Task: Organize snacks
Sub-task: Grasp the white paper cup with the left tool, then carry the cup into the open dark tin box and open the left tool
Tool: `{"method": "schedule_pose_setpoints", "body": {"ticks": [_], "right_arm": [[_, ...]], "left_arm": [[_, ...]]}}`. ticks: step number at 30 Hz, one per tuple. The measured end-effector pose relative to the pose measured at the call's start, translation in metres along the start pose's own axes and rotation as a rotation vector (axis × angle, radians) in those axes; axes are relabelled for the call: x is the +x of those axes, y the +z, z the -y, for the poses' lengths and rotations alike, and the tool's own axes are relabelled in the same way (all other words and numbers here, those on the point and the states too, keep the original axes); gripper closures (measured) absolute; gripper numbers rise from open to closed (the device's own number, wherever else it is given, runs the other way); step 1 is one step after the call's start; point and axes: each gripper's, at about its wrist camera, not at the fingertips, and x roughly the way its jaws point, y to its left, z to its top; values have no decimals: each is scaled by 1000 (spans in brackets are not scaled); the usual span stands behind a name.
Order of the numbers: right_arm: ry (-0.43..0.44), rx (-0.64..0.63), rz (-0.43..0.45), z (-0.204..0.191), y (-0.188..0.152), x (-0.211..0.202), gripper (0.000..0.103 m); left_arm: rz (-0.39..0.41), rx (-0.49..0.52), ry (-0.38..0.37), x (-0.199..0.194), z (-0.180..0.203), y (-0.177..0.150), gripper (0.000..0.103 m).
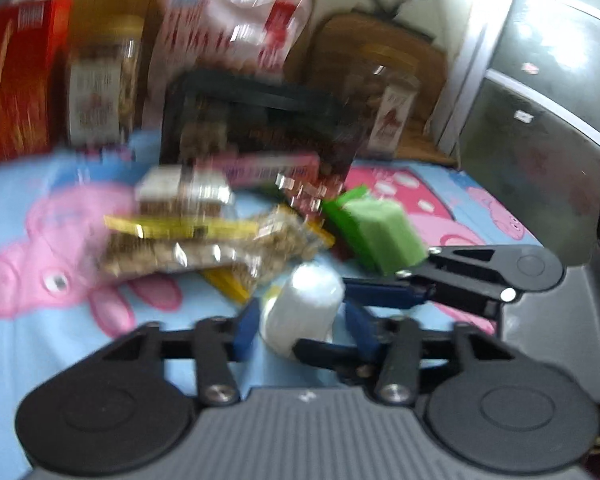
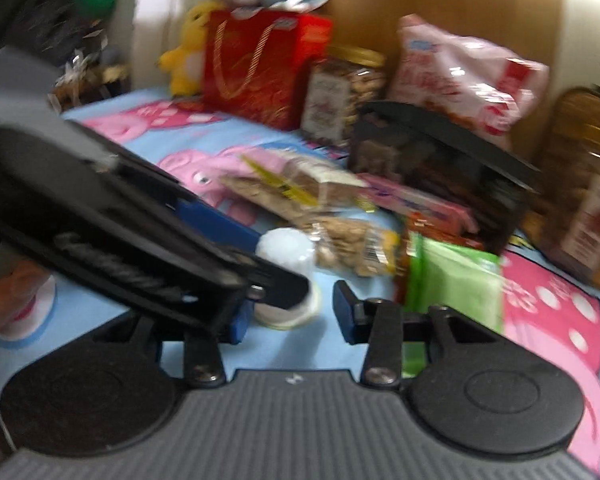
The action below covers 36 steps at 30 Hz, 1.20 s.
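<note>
left gripper (image 1: 300, 330): jaws either side of white cup (image 1: 300, 308), contact lost in blur, grip cannot be told | right gripper (image 2: 290, 316): jaws flanking same cup, grip cannot be told | cup: on cartoon-print bedsheet (image 1: 40, 344), just before snack packets (image 1: 204, 248), beside green pouch (image 1: 380, 232)

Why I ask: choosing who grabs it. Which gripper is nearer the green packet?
Right. The right gripper sits just beside the green packet; the left gripper is farther, flanking the white cup.
</note>
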Motion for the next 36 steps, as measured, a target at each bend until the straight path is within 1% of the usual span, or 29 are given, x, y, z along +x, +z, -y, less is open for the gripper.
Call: {"method": "schedule_pose_setpoints", "body": {"ticks": [3,6,8,10,12,14,16,19,22,26,27,28,29,30,31,32,33,35,36], "right_arm": [[13,-21,6,-1,3,1,66],[5,-30,51,3,11,-12,66],[-26,-46,100,15,28,-20,66],[-68,-54,148,32,47,-23,66],[-130,-47,186,56,69,-18,66],[-203,-26,194,82,87,-4,66],[-240,26,185,107,97,11,65],[-254,122,145,143,106,36,65],[-244,162,92,164,106,60,65],[-228,188,29,174,101,81,65],[-224,199,9,176,100,86,65],[-223,212,3,176,98,89,64],[-223,220,2,179,99,90,62],[-225,225,-6,179,99,91,53],[-227,234,-8,180,99,90,45],[-232,242,1,182,100,90,43],[-241,241,13,179,100,86,43],[-253,229,41,174,99,70,43],[-255,225,64,171,97,57,43]], "left_arm": [[15,-14,21,-2,1,1,65],[49,-2,19,-15,7,14,65],[101,31,26,-20,16,36,65],[155,52,37,-18,23,67,65],[206,74,45,-3,27,104,64],[224,69,35,18,28,135,64],[226,49,24,45,25,163,64],[220,23,14,80,19,185,64],[192,-16,3,108,6,192,64],[140,-85,-7,132,-11,194,65],[134,-100,2,136,-14,194,63],[127,-108,13,138,-15,193,57],[123,-115,22,140,-17,194,45],[123,-119,33,141,-18,193,35],[128,-125,56,140,-18,191,18],[138,-125,72,138,-19,190,15],[151,-119,83,133,-18,189,15],[180,-103,79,114,-15,185,21],[199,-100,65,102,-14,183,22]]}}
